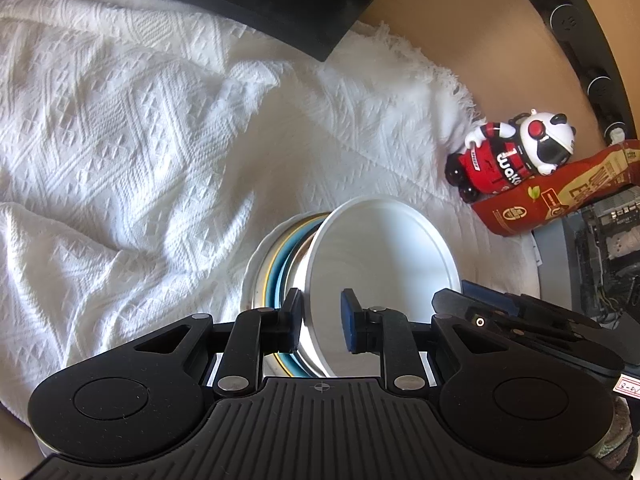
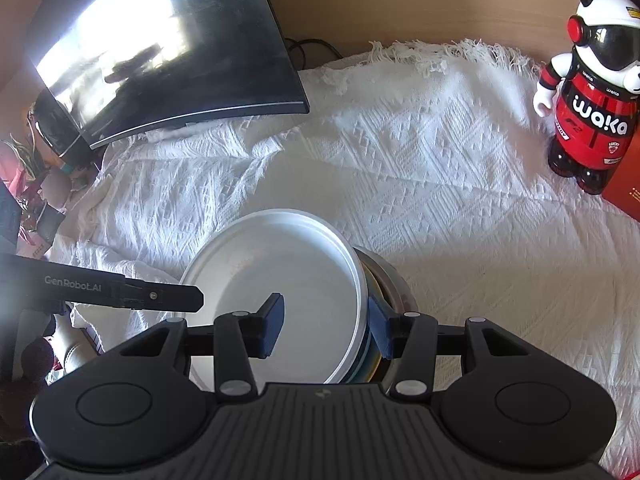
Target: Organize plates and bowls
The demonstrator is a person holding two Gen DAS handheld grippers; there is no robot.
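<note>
Plates and bowls are sitting nested, with both tools, left tool and right tool, straddling the white bowl rim, neither visibly clamping.

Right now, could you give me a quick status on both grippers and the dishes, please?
Left gripper and right gripper: jaws straddle opposite rims of white bowl, grip unconfirmed. Bowl tops nested stack. Panda figure stands clear.

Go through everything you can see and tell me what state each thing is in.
white bowl: empty, topmost in the stack.
dishes beneath: nested, resting on the cloth.
left gripper: straddling the bowl's rim, grip unclear.
right gripper: open, straddling the opposite rim.
monitor: screen dark.
panda figure: standing upright.
cloth: rumpled.
</note>
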